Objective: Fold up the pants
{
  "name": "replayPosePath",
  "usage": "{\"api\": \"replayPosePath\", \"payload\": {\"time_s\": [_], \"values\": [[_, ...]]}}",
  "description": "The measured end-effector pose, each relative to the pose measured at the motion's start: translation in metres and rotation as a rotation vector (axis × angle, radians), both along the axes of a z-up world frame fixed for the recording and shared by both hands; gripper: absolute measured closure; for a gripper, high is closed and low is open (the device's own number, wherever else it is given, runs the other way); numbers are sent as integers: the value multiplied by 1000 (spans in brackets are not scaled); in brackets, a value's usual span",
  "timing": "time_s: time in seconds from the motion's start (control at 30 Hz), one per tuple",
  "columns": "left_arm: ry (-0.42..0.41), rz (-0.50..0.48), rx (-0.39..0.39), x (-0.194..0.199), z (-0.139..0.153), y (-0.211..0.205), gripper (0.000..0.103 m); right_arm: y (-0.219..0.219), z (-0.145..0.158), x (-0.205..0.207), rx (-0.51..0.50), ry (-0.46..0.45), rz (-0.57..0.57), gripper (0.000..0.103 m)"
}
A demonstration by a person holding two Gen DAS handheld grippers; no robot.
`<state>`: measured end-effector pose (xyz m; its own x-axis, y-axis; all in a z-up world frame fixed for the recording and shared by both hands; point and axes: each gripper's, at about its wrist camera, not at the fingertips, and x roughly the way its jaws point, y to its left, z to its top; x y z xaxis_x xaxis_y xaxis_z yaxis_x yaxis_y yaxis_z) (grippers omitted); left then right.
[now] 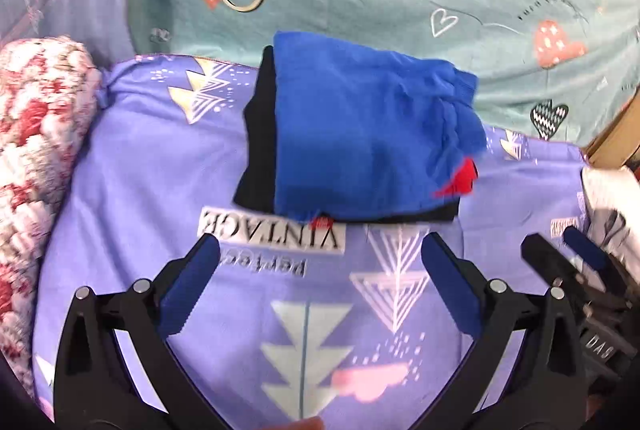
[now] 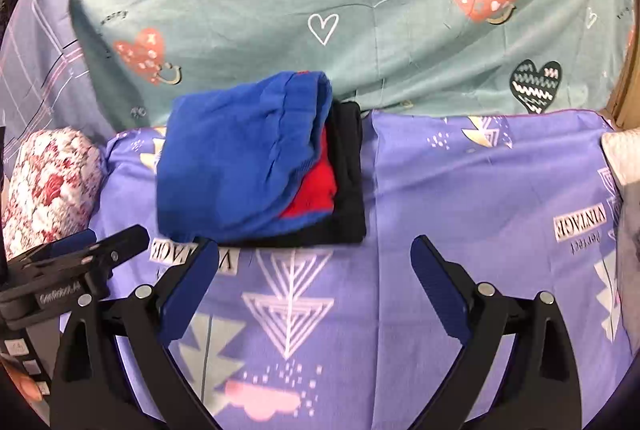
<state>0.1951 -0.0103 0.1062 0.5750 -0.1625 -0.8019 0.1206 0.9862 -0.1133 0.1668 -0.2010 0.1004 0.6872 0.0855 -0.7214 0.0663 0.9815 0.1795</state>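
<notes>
- Left wrist view: my left gripper has its jaws spread wide with nothing between them. The folded pants, blue over black with a red patch, lie just beyond the fingertips on the purple sheet, apart from both pads. My right gripper shows beside the right jaw.
- Right wrist view: my right gripper also stands wide open and empty. The pants lie ahead of the left jaw; the left gripper sits outside that jaw.
</notes>
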Motion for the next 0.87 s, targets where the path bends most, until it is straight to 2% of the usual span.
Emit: {"api": "replayPosePath", "payload": {"time_s": [0.17,0.3,0.37,0.73,0.87], "values": [[-89,12,60,-53,22,5,2,7,11,-42,-9,-40,-2,6],[-94,9,52,-78,30,8,2,14,17,-59,-56,-41,14,5],[-97,3,86,-90,32,8,2,17,18,-66,-65,-38,17,5],[-108,13,35,-112,46,22,2,21,20,-97,-53,-27,5,5],[-102,19,43,-116,45,24,2,22,19,-103,-53,-22,7,5]]}}
